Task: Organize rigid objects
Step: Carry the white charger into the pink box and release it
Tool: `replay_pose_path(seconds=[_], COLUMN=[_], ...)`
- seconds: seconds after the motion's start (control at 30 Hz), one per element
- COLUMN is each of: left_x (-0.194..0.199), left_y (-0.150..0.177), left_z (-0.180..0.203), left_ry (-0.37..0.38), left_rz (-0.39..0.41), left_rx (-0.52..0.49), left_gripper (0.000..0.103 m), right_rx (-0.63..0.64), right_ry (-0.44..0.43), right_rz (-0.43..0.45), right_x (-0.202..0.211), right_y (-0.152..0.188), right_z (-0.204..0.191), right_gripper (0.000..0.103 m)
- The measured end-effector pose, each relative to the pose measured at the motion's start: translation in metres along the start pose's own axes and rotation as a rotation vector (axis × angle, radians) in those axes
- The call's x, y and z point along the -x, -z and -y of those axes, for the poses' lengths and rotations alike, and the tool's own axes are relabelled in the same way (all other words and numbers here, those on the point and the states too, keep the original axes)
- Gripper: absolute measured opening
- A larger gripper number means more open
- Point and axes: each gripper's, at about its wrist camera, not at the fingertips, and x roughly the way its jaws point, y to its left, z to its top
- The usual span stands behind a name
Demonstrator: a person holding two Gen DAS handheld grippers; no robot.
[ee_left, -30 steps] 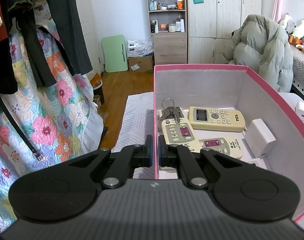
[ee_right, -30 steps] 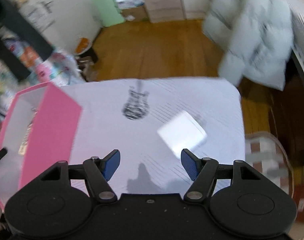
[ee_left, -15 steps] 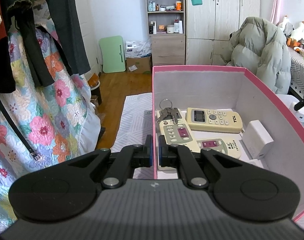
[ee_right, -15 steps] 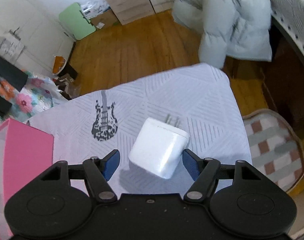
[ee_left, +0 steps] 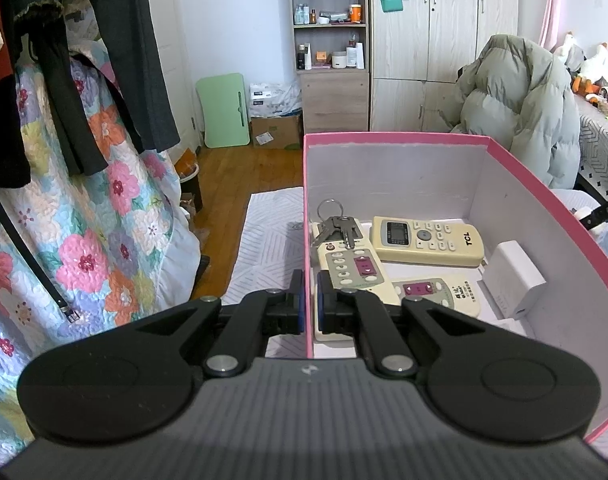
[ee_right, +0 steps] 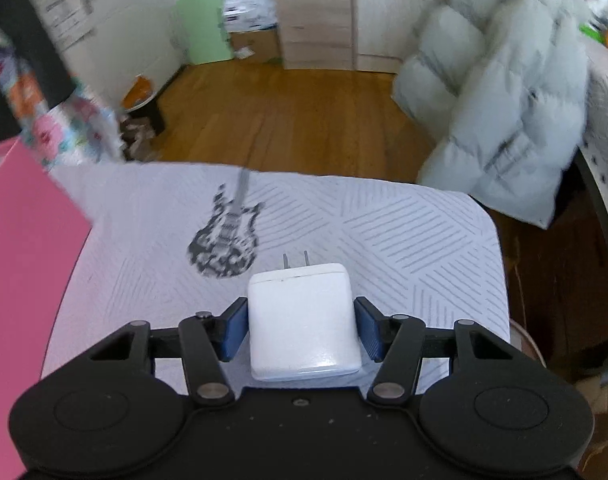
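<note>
The left gripper [ee_left: 310, 298] is clamped on the near wall of the pink box [ee_left: 544, 196], likely to steady it for loading; remotes [ee_left: 426, 236], keys [ee_left: 336, 228] and a white charger [ee_left: 512, 280] already lie inside. The right gripper [ee_right: 302, 330] is closing around a second white charger [ee_right: 304, 324], which sits squarely between its blue pads [ee_right: 236, 330] on the white cloth [ee_right: 404, 240], prongs pointing away.

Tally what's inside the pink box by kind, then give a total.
Remote controls: 3, a cream one and two with purple buttons
Key bunches: 1
White chargers: 1
Total: 5, all lying in the pink box
</note>
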Motion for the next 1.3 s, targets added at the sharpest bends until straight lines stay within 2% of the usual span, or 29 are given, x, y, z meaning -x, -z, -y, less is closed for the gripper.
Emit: replay_pose_path(seconds=[0.2, 0.4, 0.53, 0.8, 0.93, 1.07, 1.2, 1.3], left_x=[0.000, -0.001, -0.001, 0.001, 0.001, 0.001, 0.002, 0.002], left_y=[0.000, 0.001, 0.001, 0.001, 0.001, 0.001, 0.001, 0.001], left_z=[0.000, 0.002, 0.001, 0.001, 0.001, 0.002, 0.001, 0.001], left_ry=[-0.011, -0.025, -0.023, -0.026, -0.027, -0.035, -0.024, -0.021], left_rz=[0.000, 0.002, -0.001, 0.006, 0.006, 0.009, 0.008, 0.009], left_rx=[-0.005, -0.013, -0.008, -0.002, 0.001, -0.007, -0.003, -0.003], left_gripper=[0.006, 0.006, 0.006, 0.005, 0.005, 0.005, 0.005, 0.005], right_rx=[0.107, 0.071, 0.004, 0.203, 0.312, 0.426, 0.495, 0.502], right_ry=[0.015, -0.096, -0.209, -0.490, -0.587, -0.589, -0.525, -0.460], right_rz=[0.032, 0.086, 0.122, 0.204, 0.173, 0.100, 0.011, -0.053], right_x=[0.005, 0.039, 0.074, 0.144, 0.150, 0.141, 0.118, 0.094], right_y=[0.008, 0.019, 0.022, 0.016, 0.022, 0.026, 0.015, 0.005], right_z=[-0.007, -0.019, -0.034, -0.117, -0.160, -0.199, -0.230, -0.246], right_gripper=[0.060, 0.060, 0.060, 0.060, 0.061, 0.061, 0.061, 0.060])
